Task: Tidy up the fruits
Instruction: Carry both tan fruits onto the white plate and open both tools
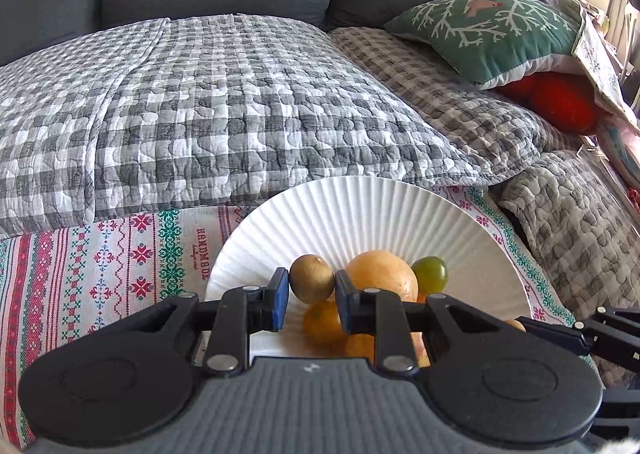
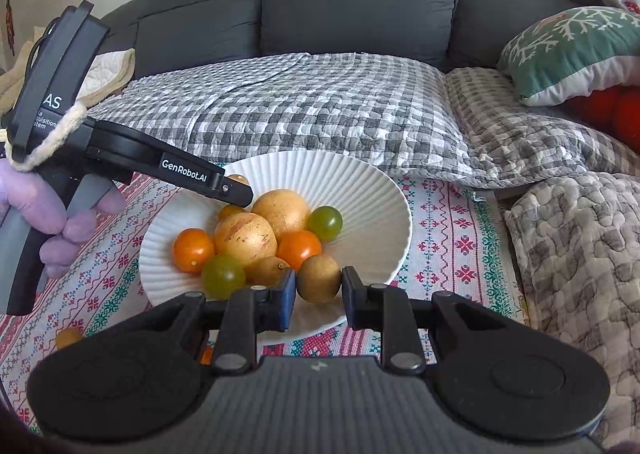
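A: Left gripper (image 1: 311, 302) status?
B: Jaws bracket a small brown fruit (image 1: 311, 278) above the white ribbed plate (image 1: 360, 209); right pad touching, left pad's contact I cannot tell.
A: Right gripper (image 2: 318, 296)?
B: Clamped on a brown round fruit (image 2: 319, 278) at the plate's (image 2: 360, 181) near edge.
A: Plate contents?
B: Two large tan fruits (image 2: 245, 238), orange tomatoes (image 2: 193, 250), green tomatoes (image 2: 325, 222), piled touching. The plate sits on a patterned cloth (image 2: 452, 238).

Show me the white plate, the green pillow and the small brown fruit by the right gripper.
white plate (image 2: 380, 189), right wrist view, bare ribbed rim.
green pillow (image 1: 492, 29), left wrist view, patterned face.
small brown fruit (image 2: 318, 278), right wrist view, its middle.
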Demonstrator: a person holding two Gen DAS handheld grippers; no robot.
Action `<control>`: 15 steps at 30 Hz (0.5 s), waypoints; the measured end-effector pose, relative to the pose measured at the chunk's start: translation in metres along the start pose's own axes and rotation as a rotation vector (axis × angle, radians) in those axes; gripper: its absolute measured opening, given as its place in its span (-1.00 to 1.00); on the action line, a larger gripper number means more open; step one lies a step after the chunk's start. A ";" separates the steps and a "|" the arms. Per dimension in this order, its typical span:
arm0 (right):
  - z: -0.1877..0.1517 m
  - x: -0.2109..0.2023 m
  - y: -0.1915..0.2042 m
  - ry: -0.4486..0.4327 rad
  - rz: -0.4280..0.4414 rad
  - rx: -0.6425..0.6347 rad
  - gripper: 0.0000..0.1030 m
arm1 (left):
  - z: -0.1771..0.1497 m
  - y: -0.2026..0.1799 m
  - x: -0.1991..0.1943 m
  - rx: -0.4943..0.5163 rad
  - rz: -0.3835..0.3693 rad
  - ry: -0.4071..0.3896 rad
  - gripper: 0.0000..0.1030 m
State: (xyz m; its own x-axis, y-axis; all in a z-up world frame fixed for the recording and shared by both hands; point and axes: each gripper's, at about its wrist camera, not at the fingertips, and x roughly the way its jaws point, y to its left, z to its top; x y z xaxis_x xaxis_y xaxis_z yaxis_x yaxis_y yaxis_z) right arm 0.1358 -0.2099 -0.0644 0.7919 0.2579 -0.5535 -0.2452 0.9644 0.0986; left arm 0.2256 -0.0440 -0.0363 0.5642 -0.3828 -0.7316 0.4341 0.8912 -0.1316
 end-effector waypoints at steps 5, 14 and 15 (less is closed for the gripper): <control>0.000 0.001 0.002 0.004 0.007 -0.002 -0.52 | -0.002 0.001 -0.001 -0.004 -0.011 -0.004 -0.63; 0.001 -0.010 0.004 0.009 -0.020 -0.003 -0.31 | -0.010 -0.006 -0.026 0.028 0.004 -0.029 -0.26; 0.001 -0.012 0.005 0.013 -0.028 -0.004 -0.27 | -0.012 -0.007 -0.030 0.027 0.005 -0.031 -0.21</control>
State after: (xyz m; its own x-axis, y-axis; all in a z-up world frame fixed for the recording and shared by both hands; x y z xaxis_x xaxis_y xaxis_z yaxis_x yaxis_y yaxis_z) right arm 0.1256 -0.2081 -0.0560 0.7909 0.2305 -0.5669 -0.2255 0.9709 0.0801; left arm 0.1972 -0.0353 -0.0219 0.5879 -0.3857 -0.7111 0.4498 0.8865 -0.1089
